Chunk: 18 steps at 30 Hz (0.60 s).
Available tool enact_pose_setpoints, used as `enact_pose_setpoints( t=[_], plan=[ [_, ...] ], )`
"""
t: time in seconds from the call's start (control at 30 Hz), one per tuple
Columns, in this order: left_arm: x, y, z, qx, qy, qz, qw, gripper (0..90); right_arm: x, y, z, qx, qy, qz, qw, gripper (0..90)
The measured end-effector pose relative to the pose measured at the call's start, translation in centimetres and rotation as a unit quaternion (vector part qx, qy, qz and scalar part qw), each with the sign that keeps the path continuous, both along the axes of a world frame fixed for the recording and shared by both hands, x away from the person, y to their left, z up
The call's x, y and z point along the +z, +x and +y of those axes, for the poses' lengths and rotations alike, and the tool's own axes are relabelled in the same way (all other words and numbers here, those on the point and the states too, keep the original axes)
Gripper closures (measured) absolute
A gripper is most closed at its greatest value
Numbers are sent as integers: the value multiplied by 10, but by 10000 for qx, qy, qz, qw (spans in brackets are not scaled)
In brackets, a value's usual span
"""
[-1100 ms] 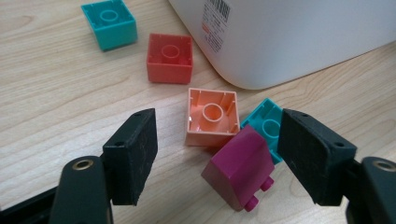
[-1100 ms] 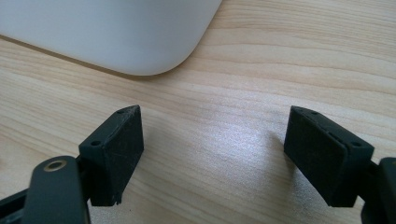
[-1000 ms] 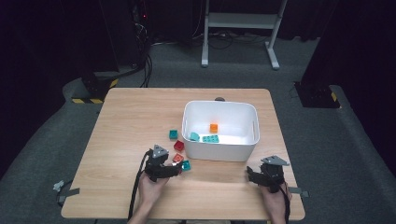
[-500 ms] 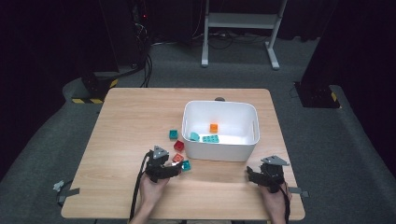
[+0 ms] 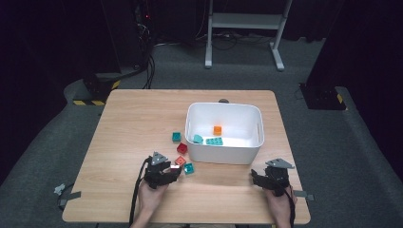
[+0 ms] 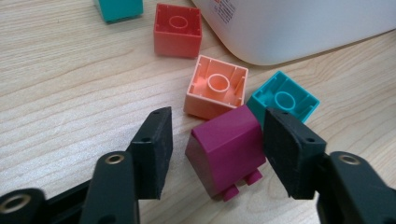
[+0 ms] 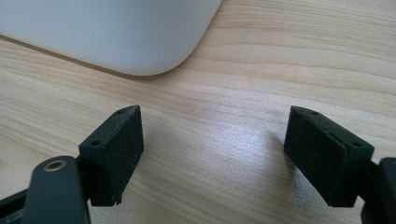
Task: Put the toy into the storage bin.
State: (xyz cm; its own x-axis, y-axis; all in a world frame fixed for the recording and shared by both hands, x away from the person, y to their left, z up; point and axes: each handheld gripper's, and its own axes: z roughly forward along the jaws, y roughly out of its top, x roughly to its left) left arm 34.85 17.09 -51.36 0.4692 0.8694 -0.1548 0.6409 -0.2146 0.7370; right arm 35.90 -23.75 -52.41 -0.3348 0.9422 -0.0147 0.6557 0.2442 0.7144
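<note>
Wooden table [image 5: 128,114], white bin [image 5: 223,153] mid-right — left gripper [image 6: 217,151] jaws just closing around magenta block [image 6: 226,149], not yet clamped; pickup imminent. Right gripper [image 7: 212,156] wide open, empty.

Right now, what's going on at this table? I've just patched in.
A person works two handheld grippers at a wooden table. The left gripper has just been closing around a magenta block; one pad looks against it, the other still stands off, so no grip yet. Peach, teal and red blocks lie just beyond, beside the white bin, which already holds some blocks. The right gripper rests open over bare wood.
</note>
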Motion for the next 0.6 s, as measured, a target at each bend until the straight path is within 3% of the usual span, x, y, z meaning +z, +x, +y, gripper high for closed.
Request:
enact_pose_setpoints(
  t=[0.4, 0.43, 0.6],
  plan=[
    [-2, -1, 0, -58, 7, -9, 10000, 502, 0, 0, 0, 0, 0, 0, 10000, 201],
    [-2, -2, 0, -57, 20, -38, 10000, 564, 0, 0, 0, 0, 0, 0, 10000, 200],
    [-2, -2, 0, -49, 2, -17, 10000, 561, 0, 0, 0, 0, 1, 0, 10000, 200]
  ],
)
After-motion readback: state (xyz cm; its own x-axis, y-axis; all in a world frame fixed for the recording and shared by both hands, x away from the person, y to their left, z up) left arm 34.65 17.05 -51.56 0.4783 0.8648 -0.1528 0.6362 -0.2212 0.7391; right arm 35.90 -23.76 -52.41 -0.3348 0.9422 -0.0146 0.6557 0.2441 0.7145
